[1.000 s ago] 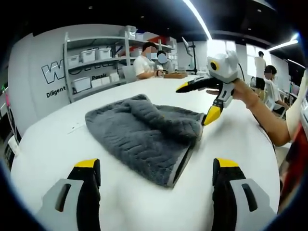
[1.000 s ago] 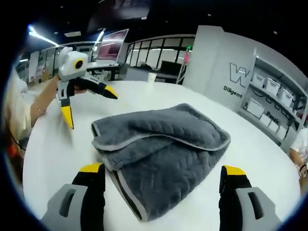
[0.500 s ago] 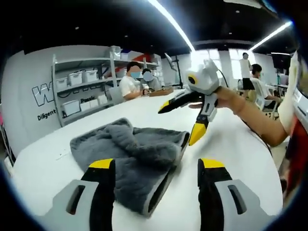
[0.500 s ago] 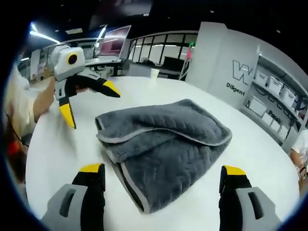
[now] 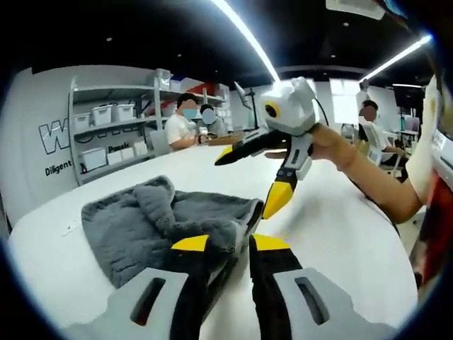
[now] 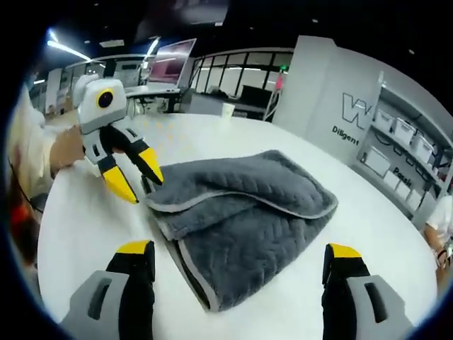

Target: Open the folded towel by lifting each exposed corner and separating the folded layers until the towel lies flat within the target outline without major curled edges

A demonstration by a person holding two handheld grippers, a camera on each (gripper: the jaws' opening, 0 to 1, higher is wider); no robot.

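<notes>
A grey towel (image 5: 134, 219) lies folded and a little rumpled on the white round table (image 5: 333, 234). Its near corner runs in between the jaws of my left gripper (image 5: 230, 244), which stand almost together on it. In the right gripper view the left gripper (image 6: 141, 188) sits at the towel's (image 6: 241, 219) left corner, with one yellow tip over the piped edge. My right gripper (image 6: 238, 249) stands wide open in front of the towel's folded edge, holding nothing. In the left gripper view the right gripper (image 5: 244, 185) hangs open above the table just past the towel.
Shelves with white bins (image 5: 106, 113) line the wall beyond the table; they also appear as shelves (image 6: 403, 134) at the right. Two people (image 5: 185, 124) sit at the far side. A paper cup (image 6: 226, 110) stands near the far edge. Bare tabletop (image 6: 85, 227) surrounds the towel.
My left gripper moved in onto the towel's near corner and its jaws went from wide open to nearly together. The right gripper stayed open and barely shifted.
</notes>
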